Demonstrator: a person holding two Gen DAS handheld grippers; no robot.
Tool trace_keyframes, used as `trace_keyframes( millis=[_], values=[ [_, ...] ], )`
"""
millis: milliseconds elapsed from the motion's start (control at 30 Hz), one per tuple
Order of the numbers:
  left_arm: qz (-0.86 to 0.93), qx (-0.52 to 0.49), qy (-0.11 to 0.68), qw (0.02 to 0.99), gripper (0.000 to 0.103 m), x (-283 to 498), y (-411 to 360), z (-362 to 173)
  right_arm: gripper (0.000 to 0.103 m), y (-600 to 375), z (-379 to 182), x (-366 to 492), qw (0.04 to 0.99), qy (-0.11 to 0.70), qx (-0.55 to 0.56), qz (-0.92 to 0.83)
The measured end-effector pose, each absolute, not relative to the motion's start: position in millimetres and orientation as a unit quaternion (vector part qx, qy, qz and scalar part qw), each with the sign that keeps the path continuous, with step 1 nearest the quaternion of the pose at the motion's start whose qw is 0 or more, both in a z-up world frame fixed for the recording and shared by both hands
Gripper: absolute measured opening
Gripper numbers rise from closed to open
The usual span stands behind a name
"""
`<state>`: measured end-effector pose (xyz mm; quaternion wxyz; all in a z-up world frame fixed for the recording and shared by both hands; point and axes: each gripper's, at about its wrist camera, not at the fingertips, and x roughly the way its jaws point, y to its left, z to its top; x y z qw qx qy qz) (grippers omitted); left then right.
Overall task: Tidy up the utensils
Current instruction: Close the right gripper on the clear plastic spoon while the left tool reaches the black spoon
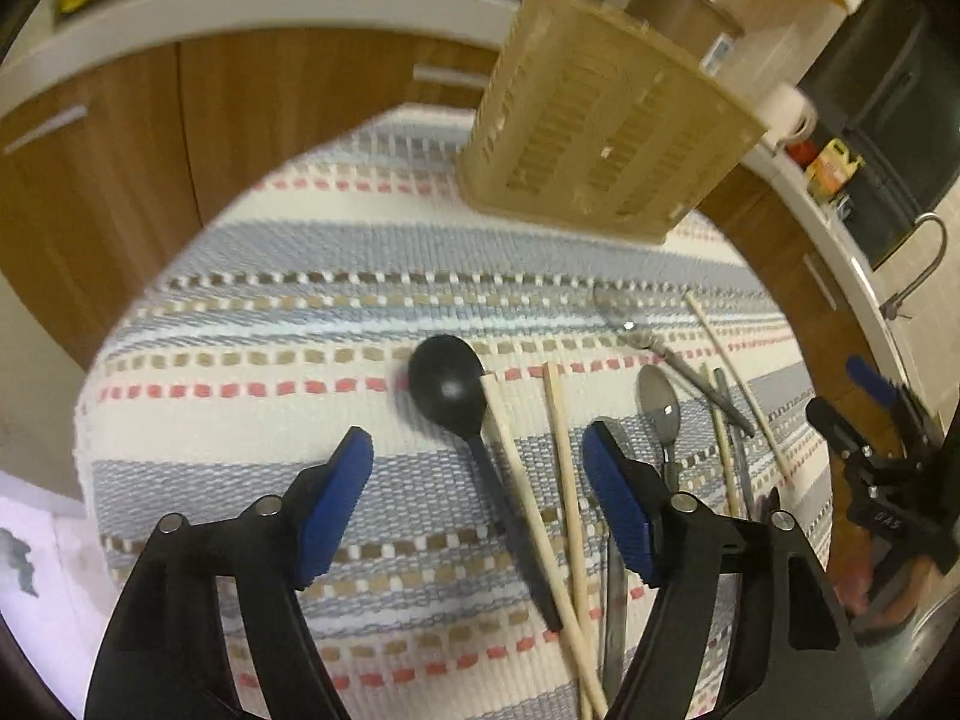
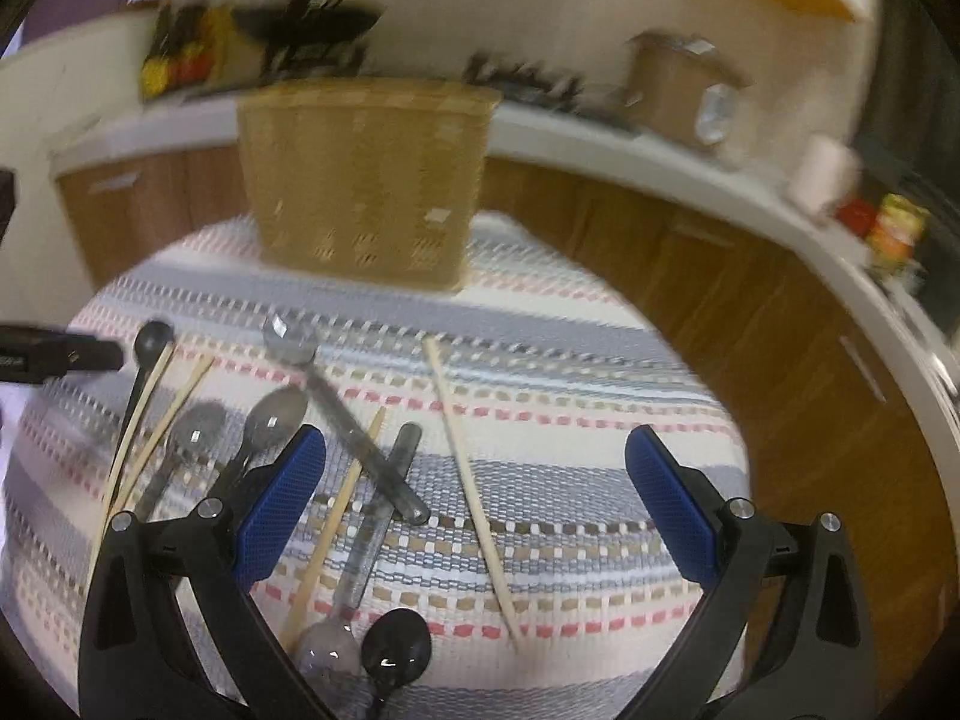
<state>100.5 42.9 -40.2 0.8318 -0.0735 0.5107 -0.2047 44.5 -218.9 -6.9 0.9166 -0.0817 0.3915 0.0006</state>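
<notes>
- The left gripper (image 1: 477,498) hangs above the striped cloth (image 1: 252,312) with its jaws wide apart and nothing between them.
- The right gripper (image 2: 477,504) is also spread wide and holds nothing; it is above the same cloth.
- The beige slotted basket (image 1: 600,138) stands upright at the far part of the cloth, well apart from both grippers.
- In the left wrist view, the black spoon (image 1: 447,387) lies flat with its bowl pointing away from the camera and its handle running toward the camera, between the two blue pads.
- Two wooden chopsticks (image 1: 561,450) lie just beside this spoon, their long axes almost parallel to its handle; one of them touches the edge of the bowl.
- To the right of them lie several metal spoons (image 1: 660,402), bowls away from the camera, with more thin sticks among them.
- In the right wrist view, a single chopstick (image 2: 468,480) lies alone in the middle of the cloth, its long axis running from far left to near right, between the pads of the right gripper.
- Left of it, a clear-handled spoon (image 2: 291,339) lies diagonally, bowl at the far end, and its handle crosses over another utensil.
- A dark spoon bowl (image 2: 396,651) lies at the near edge, pointing toward the camera.
- All the utensils are on the cloth; I cannot tell if the basket contains anything.
</notes>
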Motion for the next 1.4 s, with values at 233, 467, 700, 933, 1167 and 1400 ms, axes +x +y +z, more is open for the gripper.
trace_keyframes(
  millis=[233, 467, 700, 933, 1167, 1400],
  values=[
    [-0.208, -0.130, 0.559, 0.792, 0.062, 142.3, 54.9, -48.7, 0.060, -210.0, -10.1, 89.4, 0.871, 0.472, -0.099, 0.092],
    [-0.176, -0.094, 0.573, 0.795, 0.060, 150.4, 38.7, -51.8, 0.036, -181.1, -31.2, 126.3, 0.825, 0.531, -0.094, 0.169],
    [-0.173, -0.070, 0.571, 0.800, 0.043, 137.6, 42.1, -52.9, 0.034, -164.6, -42.3, 137.9, 0.810, 0.545, -0.113, 0.183],
    [-0.154, 0.001, 0.548, 0.822, 0.043, 117.8, 31.4, -53.6, 0.023, -151.6, -50.1, 138.2, 0.806, 0.547, -0.140, 0.176],
    [-0.122, 0.081, 0.527, 0.837, 0.037, 111.6, 10.6, -53.8, 0.018, -136.4, -61.8, 144.7, 0.799, 0.555, -0.166, 0.162],
    [-0.148, 0.062, 0.518, 0.840, 0.005, 120.4, 15.1, -51.3, 0.010, -150.7, -63.2, 158.5, 0.807, 0.568, -0.103, 0.126]
  ],
)
